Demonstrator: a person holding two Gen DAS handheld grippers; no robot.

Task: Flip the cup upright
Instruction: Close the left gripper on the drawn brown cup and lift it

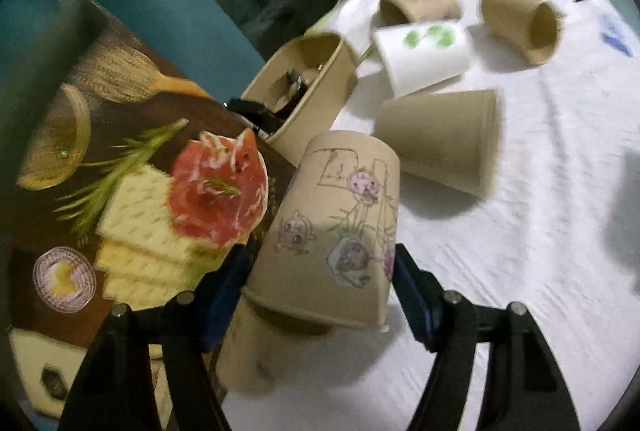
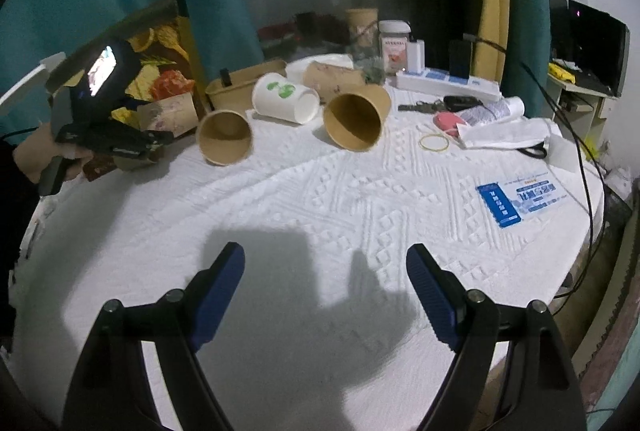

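My left gripper (image 1: 320,271) is shut on a brown paper cup with a child's drawing (image 1: 332,227), held near its rim, mouth toward the camera and base pointing away, above another brown cup (image 1: 248,355). In the right wrist view the left gripper (image 2: 160,139) holds that cup (image 2: 170,113) at the table's left edge. Plain brown cups (image 2: 225,142) (image 2: 356,121) and a white cup with green marks (image 2: 284,103) lie on their sides. My right gripper (image 2: 325,287) is open and empty above the white cloth.
A food-picture box (image 1: 132,167) stands at the left. A brown paper tub (image 1: 304,91) sits behind the held cup. Keys, a rubber band (image 2: 434,142), a power strip (image 2: 448,81), a jar and papers lie at the back right. A blue leaflet (image 2: 520,201) lies right.
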